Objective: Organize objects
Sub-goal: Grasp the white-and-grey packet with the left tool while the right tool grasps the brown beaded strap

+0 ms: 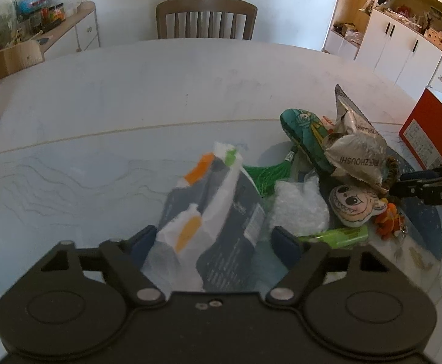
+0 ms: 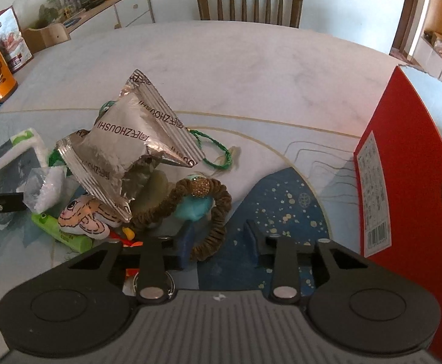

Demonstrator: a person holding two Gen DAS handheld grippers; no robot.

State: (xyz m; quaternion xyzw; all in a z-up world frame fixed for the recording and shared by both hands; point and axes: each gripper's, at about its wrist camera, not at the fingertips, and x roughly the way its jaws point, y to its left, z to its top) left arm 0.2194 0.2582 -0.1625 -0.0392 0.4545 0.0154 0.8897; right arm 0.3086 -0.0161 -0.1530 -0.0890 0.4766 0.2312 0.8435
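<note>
left gripper (image 1: 213, 239) jaws apart, a blurred dark-and-white packet (image 1: 221, 212) with orange patches between them; cannot tell if they touch it. right gripper (image 2: 219, 238) jaws apart, low over the surface (image 2: 251, 75), brown hair scrunchie (image 2: 212, 212) looped around its left finger. silver snack bag (image 2: 130, 148) tops the pile, beside a cartoon plush (image 2: 84, 221) and green tube (image 2: 60, 232). red box (image 2: 409, 163) stands right.

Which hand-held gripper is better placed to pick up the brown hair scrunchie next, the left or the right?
Right. The right hand-held gripper is open with the brown scrunchie lying between its fingers. The left hand-held gripper is open around a sock package, farther away.
</note>
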